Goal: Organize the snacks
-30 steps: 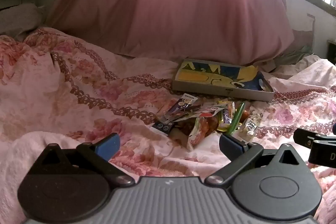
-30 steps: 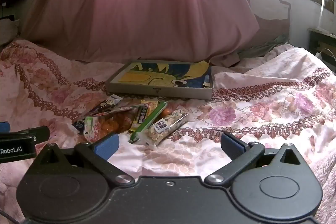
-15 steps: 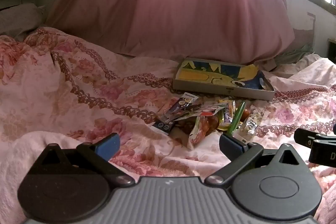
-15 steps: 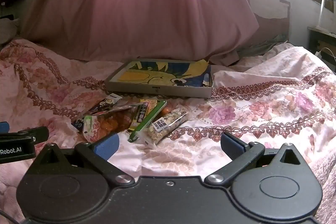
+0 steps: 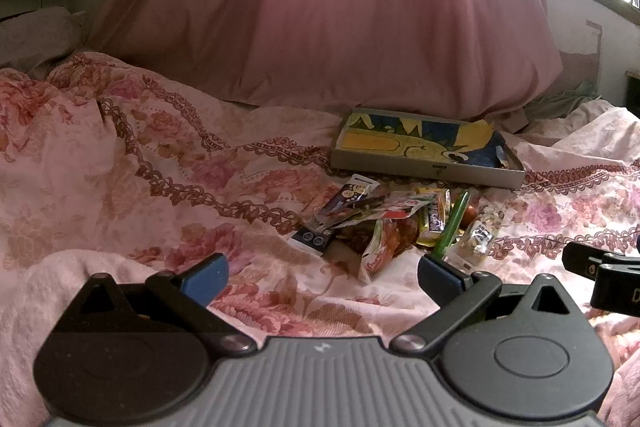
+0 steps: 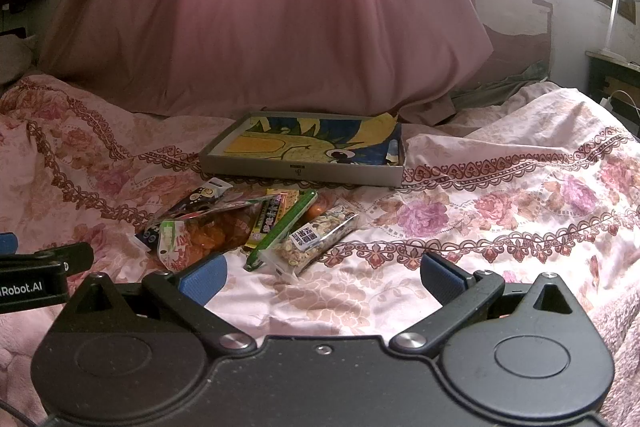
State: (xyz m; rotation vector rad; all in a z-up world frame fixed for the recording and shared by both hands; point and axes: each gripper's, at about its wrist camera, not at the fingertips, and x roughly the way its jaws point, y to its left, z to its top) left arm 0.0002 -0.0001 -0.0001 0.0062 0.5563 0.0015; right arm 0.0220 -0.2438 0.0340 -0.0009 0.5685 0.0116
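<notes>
Pink floral bedding (image 6: 500, 195) covers the bed, and on it lies a loose heap of snack packets (image 6: 248, 223): a clear bag of orange sweets (image 6: 204, 239), a slim green stick pack (image 6: 286, 227) and a clear packet of mixed nuts (image 6: 318, 237), touching one another. Just behind the heap sits a shallow grey cardboard tray with a yellow-and-blue cartoon lining (image 6: 304, 169). The left claw (image 5: 322, 277) and the right claw (image 6: 324, 277) both hover spread wide and hold nothing, short of the heap.
</notes>
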